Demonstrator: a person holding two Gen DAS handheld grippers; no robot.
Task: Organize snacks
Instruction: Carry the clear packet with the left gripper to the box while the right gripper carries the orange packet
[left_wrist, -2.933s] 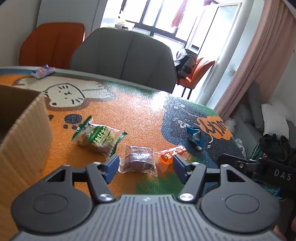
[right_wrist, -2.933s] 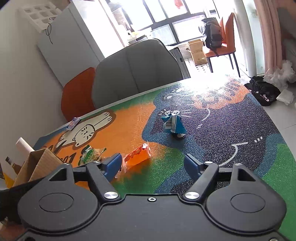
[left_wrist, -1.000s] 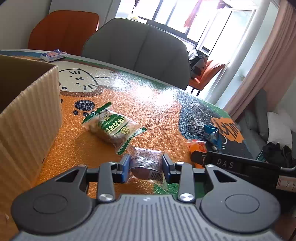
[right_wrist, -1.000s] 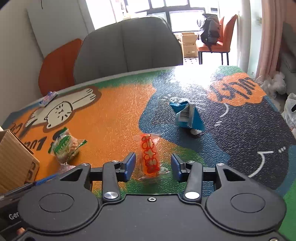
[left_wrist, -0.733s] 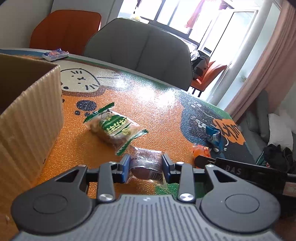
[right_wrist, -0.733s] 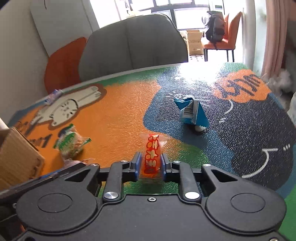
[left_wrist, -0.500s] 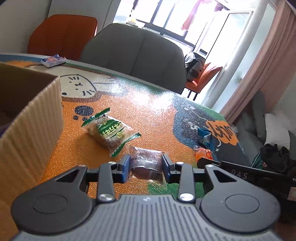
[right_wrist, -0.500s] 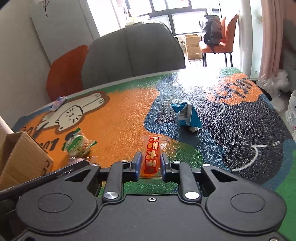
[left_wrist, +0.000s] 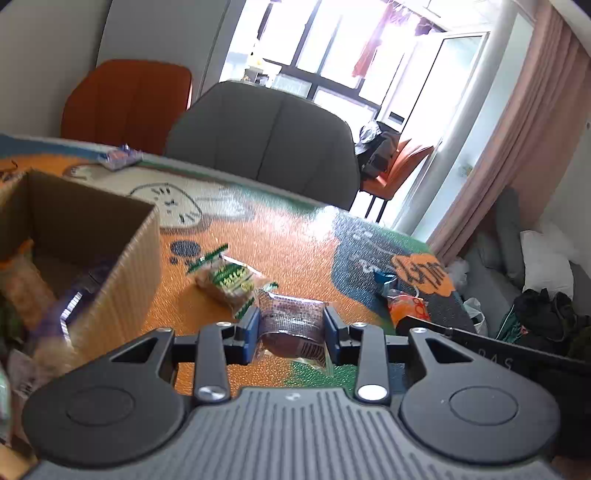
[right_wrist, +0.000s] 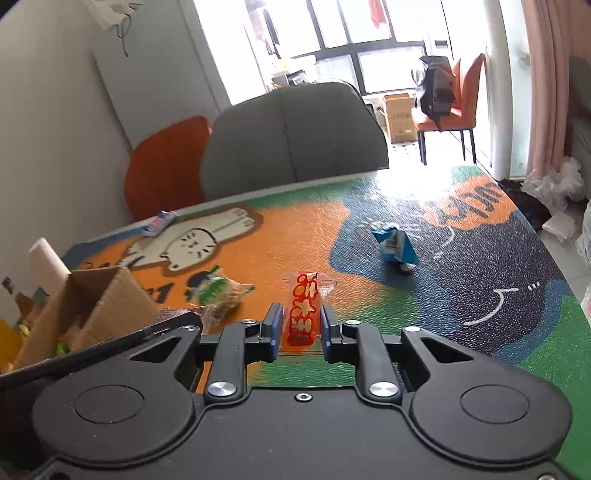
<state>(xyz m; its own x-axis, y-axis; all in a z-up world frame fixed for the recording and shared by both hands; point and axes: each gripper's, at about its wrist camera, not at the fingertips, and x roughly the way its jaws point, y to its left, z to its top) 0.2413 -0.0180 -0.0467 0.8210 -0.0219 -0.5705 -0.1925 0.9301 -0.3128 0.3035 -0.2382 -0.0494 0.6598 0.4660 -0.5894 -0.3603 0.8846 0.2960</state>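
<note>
Both grippers were seen closed on snacks above the printed table mat (right_wrist: 258, 236). Between the blue pads of the left gripper (left_wrist: 291, 330) a clear packet with a dark brown cake (left_wrist: 291, 325) was pinched by its 2 sides, held clear of the mat. Between the narrowly set pads of the right gripper (right_wrist: 300, 325) an orange packet with a flower pattern (right_wrist: 303, 310) was clamped upright, its sealed end standing out ahead of the fingertips.

Just ahead and left of the left gripper, a green-and-white packet (left_wrist: 227, 278) was left lying on the orange part of the mat. Further left, an open cardboard box (left_wrist: 122, 258) was seen, with several blurred packets inside it; its corrugated wall stood close beside the left finger. Ahead and right of the right gripper, well apart from it, a blue packet (right_wrist: 395, 245) was found on the dark part of the mat. Far ahead to the left, near the mat's far edge, a small blue-and-white packet (right_wrist: 161, 221) was lying. Beyond the table, 1 grey chair (right_wrist: 295, 136) and 1 orange chair (right_wrist: 162, 162) were placed.
</note>
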